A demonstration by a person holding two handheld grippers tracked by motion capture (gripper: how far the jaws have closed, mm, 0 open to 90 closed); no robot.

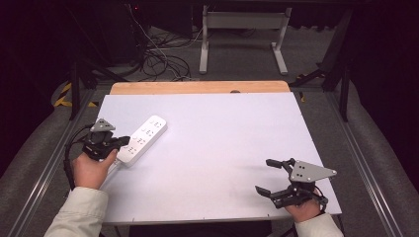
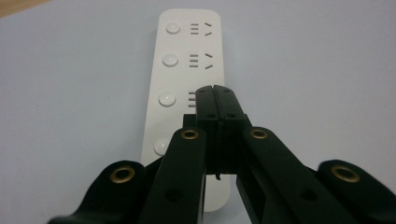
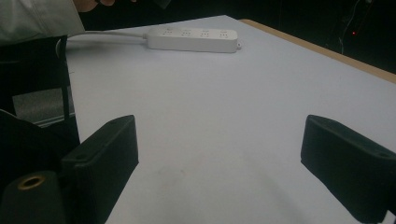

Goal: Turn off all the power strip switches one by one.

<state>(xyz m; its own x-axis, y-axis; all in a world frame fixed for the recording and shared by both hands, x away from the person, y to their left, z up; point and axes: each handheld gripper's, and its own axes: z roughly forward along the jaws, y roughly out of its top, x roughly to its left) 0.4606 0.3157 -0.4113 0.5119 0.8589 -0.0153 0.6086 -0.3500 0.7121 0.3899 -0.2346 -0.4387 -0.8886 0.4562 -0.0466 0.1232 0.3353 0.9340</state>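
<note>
High view: a white sheet covers the bench (image 1: 222, 148), and a strip of bare wood shows along its far edge (image 1: 197, 87). Grey padded floor runs down both sides, with metal rails beside the bench. Beyond the far edge the room is dark; a tangle of cables (image 1: 158, 59) lies on the floor at far left, and a grey metal frame (image 1: 242, 34) stands behind the middle.

A white power strip (image 1: 143, 139) lies flat at the left of the bench, angled so that its far end points toward the right. Its cord (image 3: 107, 36) leaves the near end, seen in the right gripper view.

The left gripper (image 1: 123, 143) sits at the near end of the power strip, held in the person's left hand (image 1: 91, 170). In the left gripper view its fingers (image 2: 205, 105) are clenched flat against each other with nothing between them, tips over the strip near the third round button (image 2: 166, 98); whether they touch it I cannot tell.

The right gripper (image 1: 268, 176) rests near the right near corner of the bench, well apart from the strip. Its fingers (image 3: 105, 144) are released, spread wide over bare white surface, holding nothing
</note>
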